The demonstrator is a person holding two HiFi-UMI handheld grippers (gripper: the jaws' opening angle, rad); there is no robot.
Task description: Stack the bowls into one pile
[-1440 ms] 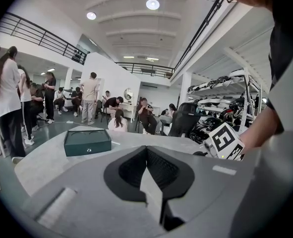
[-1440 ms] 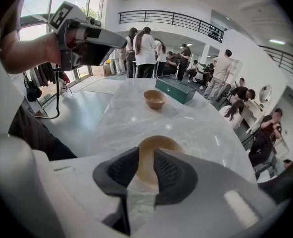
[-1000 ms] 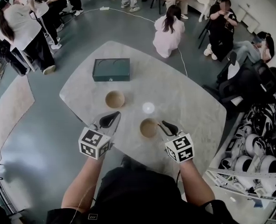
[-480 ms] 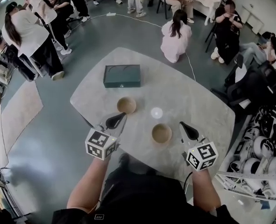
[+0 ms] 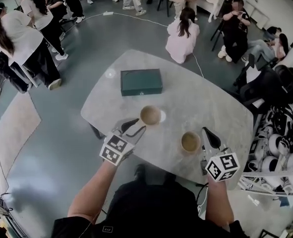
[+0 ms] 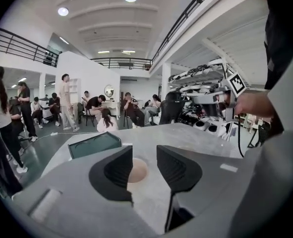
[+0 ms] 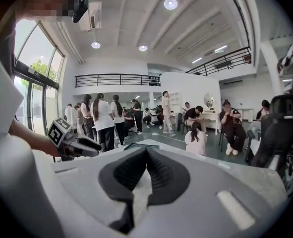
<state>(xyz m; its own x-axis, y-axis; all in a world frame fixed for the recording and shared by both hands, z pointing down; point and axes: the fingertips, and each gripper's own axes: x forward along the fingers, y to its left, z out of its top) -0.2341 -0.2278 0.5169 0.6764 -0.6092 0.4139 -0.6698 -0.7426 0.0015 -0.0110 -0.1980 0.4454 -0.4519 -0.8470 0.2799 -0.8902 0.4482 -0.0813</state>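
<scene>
Pale table, dark green box on its far side. Two tan bowls sit upright, apart, unstacked: far bowl near the box, near bowl toward my right. My left gripper has just been opening; jaws apart, far bowl just ahead in the gap, not pinched. My right gripper is beside the near bowl, jaws together on nothing.

Farther bowl just ahead of the left tongs, nearer bowl beside the right tongs (green box beyond)
</scene>
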